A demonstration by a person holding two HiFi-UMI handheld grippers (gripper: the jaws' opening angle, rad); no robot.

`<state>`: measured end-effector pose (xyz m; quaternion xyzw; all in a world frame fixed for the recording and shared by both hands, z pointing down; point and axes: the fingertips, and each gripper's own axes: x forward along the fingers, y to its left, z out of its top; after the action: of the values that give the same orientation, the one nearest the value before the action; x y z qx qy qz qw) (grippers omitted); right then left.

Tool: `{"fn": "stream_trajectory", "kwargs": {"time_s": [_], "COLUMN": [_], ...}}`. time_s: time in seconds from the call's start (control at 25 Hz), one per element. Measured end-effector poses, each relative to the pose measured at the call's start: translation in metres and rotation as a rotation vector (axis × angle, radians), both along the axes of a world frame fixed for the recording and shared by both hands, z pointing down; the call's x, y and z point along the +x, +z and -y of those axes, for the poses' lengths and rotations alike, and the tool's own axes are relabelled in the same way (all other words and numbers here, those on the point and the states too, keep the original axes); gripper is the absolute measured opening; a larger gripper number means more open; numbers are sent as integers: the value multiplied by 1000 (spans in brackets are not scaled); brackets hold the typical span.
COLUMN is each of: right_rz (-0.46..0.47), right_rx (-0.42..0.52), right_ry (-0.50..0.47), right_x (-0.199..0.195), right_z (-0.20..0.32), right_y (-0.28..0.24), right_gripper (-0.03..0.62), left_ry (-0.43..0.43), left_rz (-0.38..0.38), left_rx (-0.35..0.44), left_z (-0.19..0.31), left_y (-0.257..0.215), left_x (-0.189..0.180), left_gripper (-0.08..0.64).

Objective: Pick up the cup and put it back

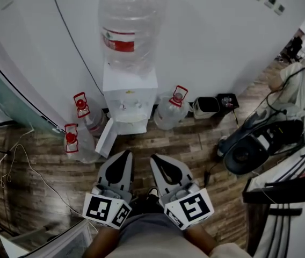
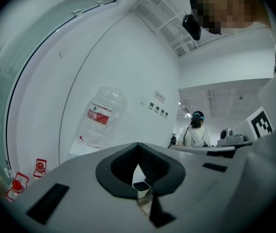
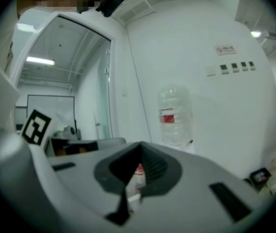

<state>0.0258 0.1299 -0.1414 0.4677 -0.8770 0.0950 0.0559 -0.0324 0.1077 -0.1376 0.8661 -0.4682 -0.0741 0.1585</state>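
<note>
A white water dispenser with a big clear bottle on top stands against the curved wall ahead. A pale round shape sits in its tap alcove; it may be the cup, but it is too small to tell. My left gripper and right gripper hover side by side over the wood floor, short of the dispenser. Both are shut with nothing held. The left gripper frames a small white container with a dark mouth through its notch. A red-capped bottle shows past the right gripper.
Spare water bottles with red caps stand left and right of the dispenser. A white panel leans at its foot. A white bin, a round black device, desks and a seated person fill the right. Cables trail left.
</note>
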Motion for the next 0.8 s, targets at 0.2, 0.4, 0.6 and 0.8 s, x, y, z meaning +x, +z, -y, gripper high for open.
{"fn": "stream_trajectory", "kwargs": {"time_s": [0.2, 0.4, 0.6, 0.8], "right_rz": [12, 15, 7, -18], "right_rx": [7, -14, -19, -12], "right_ry": [-12, -20, -48, -145], "right_x": [0, 0, 0, -3], "right_z": [-4, 0, -6, 8], "right_y": [-6, -1, -4, -14], "right_gripper": [21, 22, 23, 22], "left_ry": [6, 3, 4, -45], "left_rz": [1, 21, 25, 13], "left_rx": [-1, -1, 10, 70], "left_z": [-7, -1, -4, 9], "left_y": [-1, 1, -6, -24], "left_x": [4, 1, -3, -8], "left_gripper": [6, 8, 7, 6]}}
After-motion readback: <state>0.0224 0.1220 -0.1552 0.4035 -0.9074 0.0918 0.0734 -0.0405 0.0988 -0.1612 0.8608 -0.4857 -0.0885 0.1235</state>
